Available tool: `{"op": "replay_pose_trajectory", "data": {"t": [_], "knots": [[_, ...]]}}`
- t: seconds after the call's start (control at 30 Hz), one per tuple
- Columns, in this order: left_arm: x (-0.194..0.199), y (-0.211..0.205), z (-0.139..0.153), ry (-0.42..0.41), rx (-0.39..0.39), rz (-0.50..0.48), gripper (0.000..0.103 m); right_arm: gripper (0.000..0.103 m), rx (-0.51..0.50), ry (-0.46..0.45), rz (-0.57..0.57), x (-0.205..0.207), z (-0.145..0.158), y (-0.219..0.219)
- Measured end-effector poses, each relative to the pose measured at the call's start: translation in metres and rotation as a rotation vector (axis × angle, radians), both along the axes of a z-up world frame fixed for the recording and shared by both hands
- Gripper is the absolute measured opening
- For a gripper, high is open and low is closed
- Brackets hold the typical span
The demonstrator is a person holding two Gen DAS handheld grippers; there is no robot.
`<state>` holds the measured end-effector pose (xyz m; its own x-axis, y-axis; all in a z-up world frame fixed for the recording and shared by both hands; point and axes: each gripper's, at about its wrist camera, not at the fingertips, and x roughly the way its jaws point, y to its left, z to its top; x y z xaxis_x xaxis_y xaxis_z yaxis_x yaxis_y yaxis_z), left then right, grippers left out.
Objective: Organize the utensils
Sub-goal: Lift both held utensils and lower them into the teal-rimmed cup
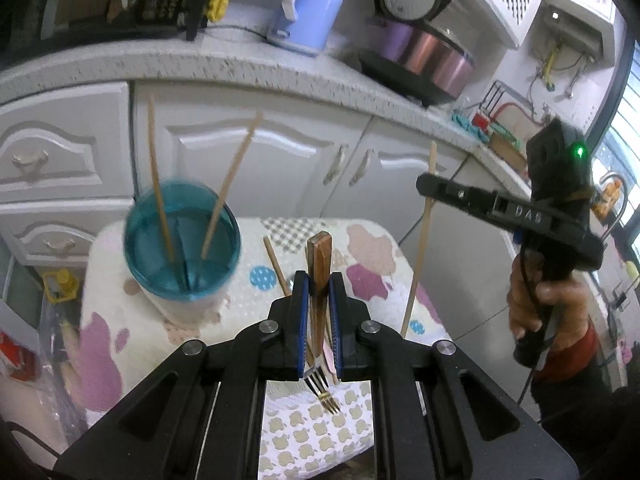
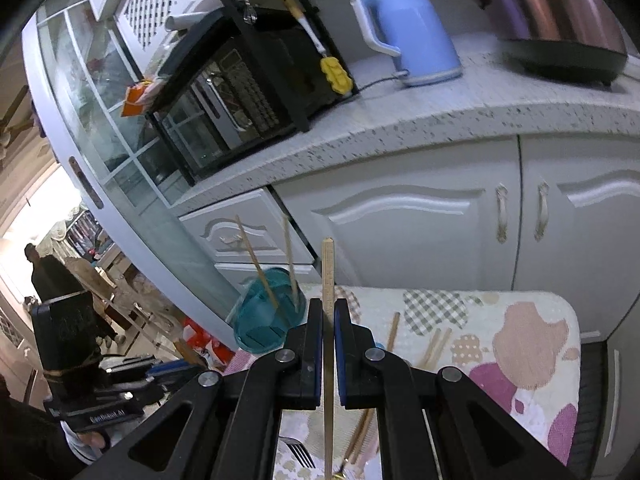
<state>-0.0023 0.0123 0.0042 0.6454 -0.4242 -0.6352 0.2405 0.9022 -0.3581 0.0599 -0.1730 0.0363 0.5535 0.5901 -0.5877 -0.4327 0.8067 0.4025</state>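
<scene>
- Left wrist view: left gripper (image 1: 319, 312) closed on a wood-handled fork (image 1: 319, 280), handle pointing up, tines hanging below the jaws over the patterned cloth (image 1: 360, 252).
- Just left of the gripped fork, a teal holder cup (image 1: 182, 240) standing on the cloth, two chopsticks (image 1: 160, 200) already upright inside.
- Right of the fork, the right gripper (image 1: 430, 184) raised in a hand (image 1: 528, 304), clamped on a single chopstick (image 1: 420, 260) held near vertical above the cloth.
- Between cup and fork, one more loose chopstick (image 1: 276, 268) lying flat on the cloth; a pale pink utensil partly hidden behind the jaws, kind not clear.
- Right wrist view: right gripper (image 2: 328, 320) shut on the chopstick (image 2: 328, 280), stick running straight up between the pads.
- Left of that stick and beyond it, the teal holder cup (image 2: 264, 320) with its two chopsticks (image 2: 260, 272) leaning inside.
- Right of the held stick, several loose chopsticks (image 2: 434, 346) scattered on the cloth (image 2: 520, 320); below it, a second fork (image 2: 300, 454) at the frame's bottom edge.
- Judged roughly a third done: two sticks sorted, two utensils in transit, several pieces left to collect.
</scene>
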Motion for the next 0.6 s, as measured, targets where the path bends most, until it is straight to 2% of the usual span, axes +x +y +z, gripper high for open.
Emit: {"op": "replay_pose_trajectory", "data": {"t": [0.23, 0.43, 0.6], "knots": [[0.009, 0.032, 0.042, -0.058, 0.008, 0.056, 0.009, 0.005, 0.022, -0.037, 0.018, 0.014, 0.020, 0.021], [0.023, 0.057, 0.071, -0.120, 0.072, 0.133, 0.009, 0.005, 0.031, -0.071, 0.034, 0.030, 0.036, 0.045], [0.044, 0.075, 0.084, -0.151, 0.132, 0.190, 0.009, 0.005, 0.054, -0.100, 0.032, 0.051, 0.047, 0.071]]}}
